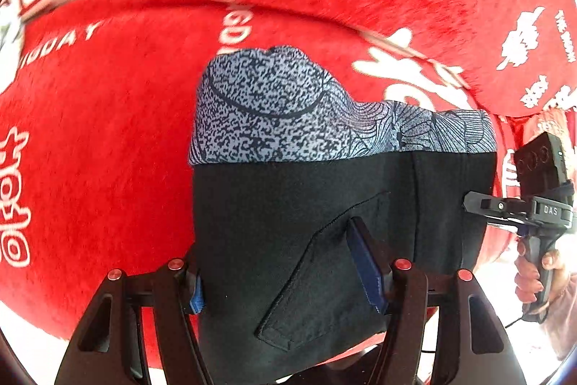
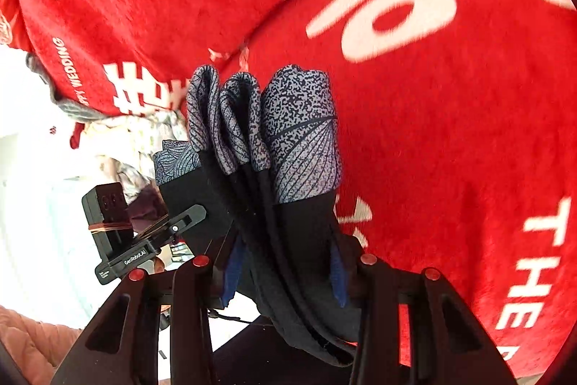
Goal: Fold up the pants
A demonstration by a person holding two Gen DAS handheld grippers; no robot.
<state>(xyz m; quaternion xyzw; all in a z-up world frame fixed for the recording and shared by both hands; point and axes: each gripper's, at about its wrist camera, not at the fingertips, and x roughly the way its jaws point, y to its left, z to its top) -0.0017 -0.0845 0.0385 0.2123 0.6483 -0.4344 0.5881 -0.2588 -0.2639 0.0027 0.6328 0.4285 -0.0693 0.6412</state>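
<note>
The pants are black with a grey speckled, leaf-patterned band along the far edge, folded into a thick stack and held up above the red blanket. My left gripper is shut on the pants' left side, blue pads against the cloth. My right gripper is shut on the pants at the other end, where several folded layers stand edge-on. The right gripper shows at the stack's right edge in the left wrist view; the left gripper shows in the right wrist view.
The red plush blanket with white lettering covers the surface under and beyond the pants. A pile of light patterned clothes lies at the blanket's edge on the left. A hand holds the right gripper's handle.
</note>
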